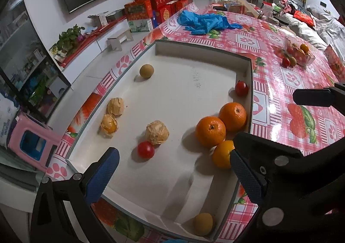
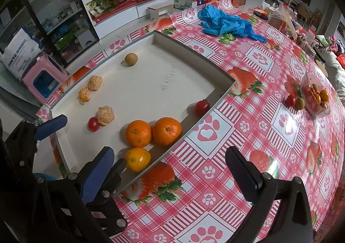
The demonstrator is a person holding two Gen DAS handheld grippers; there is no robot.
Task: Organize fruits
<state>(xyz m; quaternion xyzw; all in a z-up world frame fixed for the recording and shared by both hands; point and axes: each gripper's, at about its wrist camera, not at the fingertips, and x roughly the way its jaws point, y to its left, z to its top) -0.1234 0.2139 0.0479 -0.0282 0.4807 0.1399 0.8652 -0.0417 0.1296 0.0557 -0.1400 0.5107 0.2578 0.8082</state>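
While both grippers' jaws stand apart and empty, the papery-husked golden berry (image 1: pixel 157 132) looks fragile; grasp its middle lightly.

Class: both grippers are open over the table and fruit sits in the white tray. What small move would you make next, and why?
Probably ease the open left gripper forward onto the cherry tomato just ahead of it. It touches a husked fruit rather than the other tomato at the tray wall, so the kinds look unsorted.
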